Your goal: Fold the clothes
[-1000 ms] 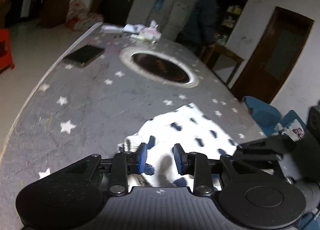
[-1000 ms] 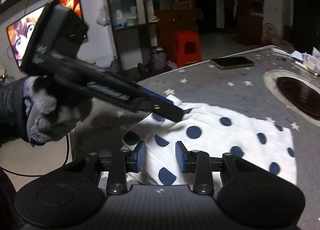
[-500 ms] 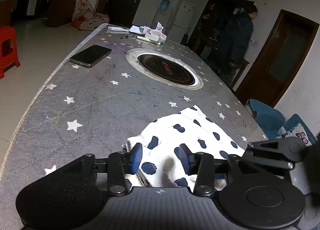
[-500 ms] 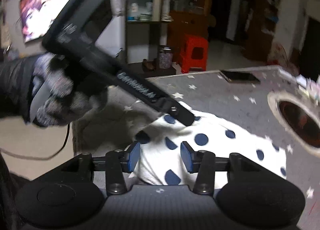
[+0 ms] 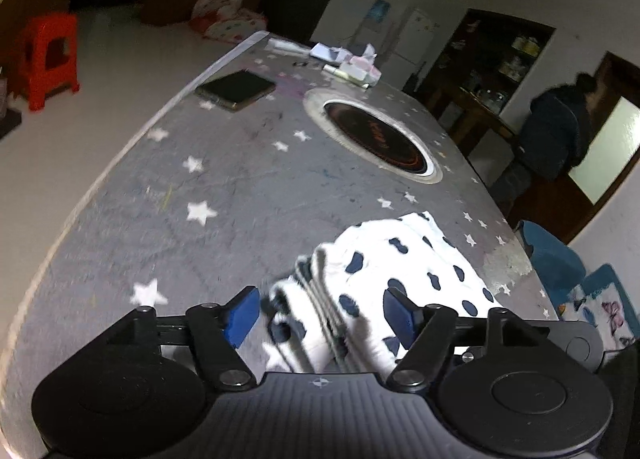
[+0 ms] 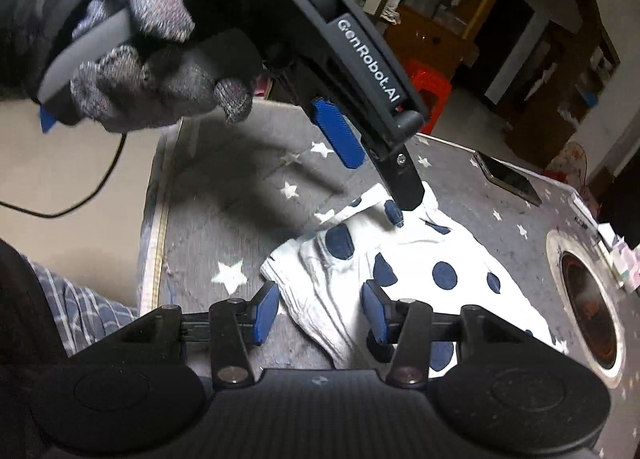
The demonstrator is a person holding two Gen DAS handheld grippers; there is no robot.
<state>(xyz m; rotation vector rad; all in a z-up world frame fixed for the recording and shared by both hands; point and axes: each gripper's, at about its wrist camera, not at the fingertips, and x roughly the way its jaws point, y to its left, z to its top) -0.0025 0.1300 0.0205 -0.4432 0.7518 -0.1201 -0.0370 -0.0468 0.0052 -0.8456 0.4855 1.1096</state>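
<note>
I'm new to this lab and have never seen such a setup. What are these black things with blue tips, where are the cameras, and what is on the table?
They are hand-held two-finger grippers; a person holds one in each hand. Each carries a fisheye camera looking forward along its fingers.

The left wrist view shows the left gripper, fingers apart, over the folded edge of a white garment with dark blue dots.

The right wrist view shows the right gripper, also open over that garment, plus the gloved left hand holding the other gripper above the cloth.

Neither grips anything.

On the grey star-patterned table also lie a phone and a built-in round cooktop.
</note>
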